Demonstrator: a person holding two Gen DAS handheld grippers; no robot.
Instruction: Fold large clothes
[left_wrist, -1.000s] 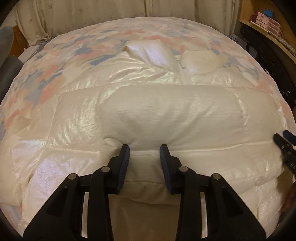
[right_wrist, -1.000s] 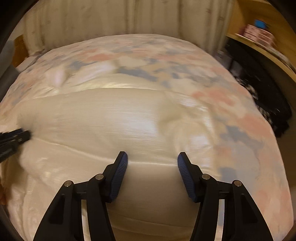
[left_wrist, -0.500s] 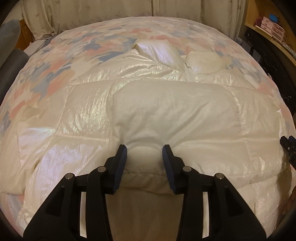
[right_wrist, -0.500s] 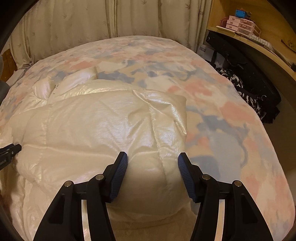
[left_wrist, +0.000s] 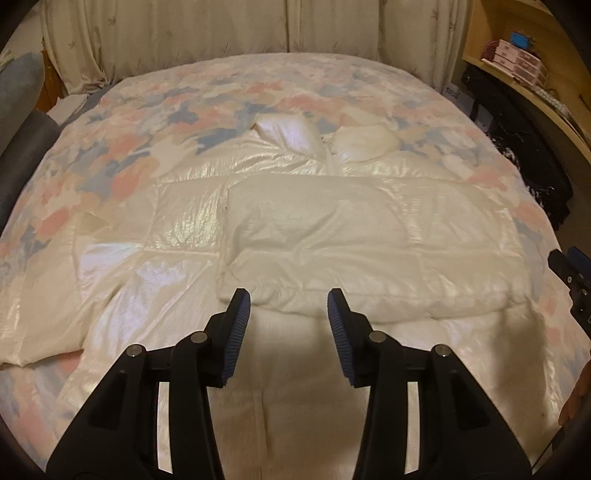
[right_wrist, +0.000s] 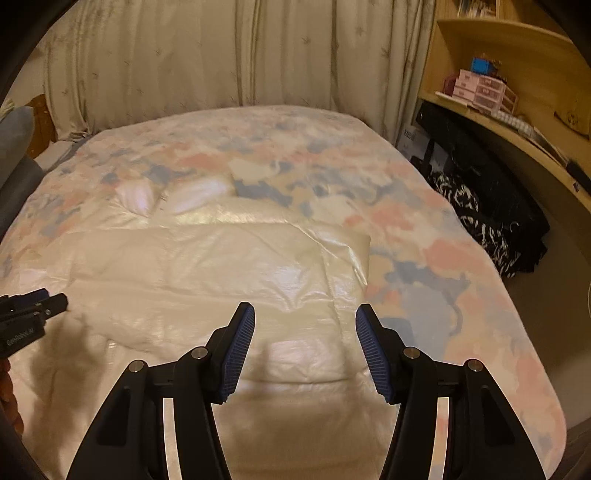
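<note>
Spread across a flowered bedspread (left_wrist: 155, 122), a cream padded coat (left_wrist: 332, 236) is seen, curtains (right_wrist: 221, 55) behind and shelves (right_wrist: 517, 74) rightward. Left gripper (left_wrist: 284, 325) and right gripper (right_wrist: 304, 343) are held released, empty, above its near edge.

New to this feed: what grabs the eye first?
A shiny cream puffer coat sprawls across the near half of the bed, its lower part folded up over the body, on a pastel pink-and-blue patterned bedspread. In the foreground of each wrist view, the left gripper and right gripper sit open with nothing between the blue-padded fingers. A wooden shelf with small pink boxes stands to the right of the bed.
</note>
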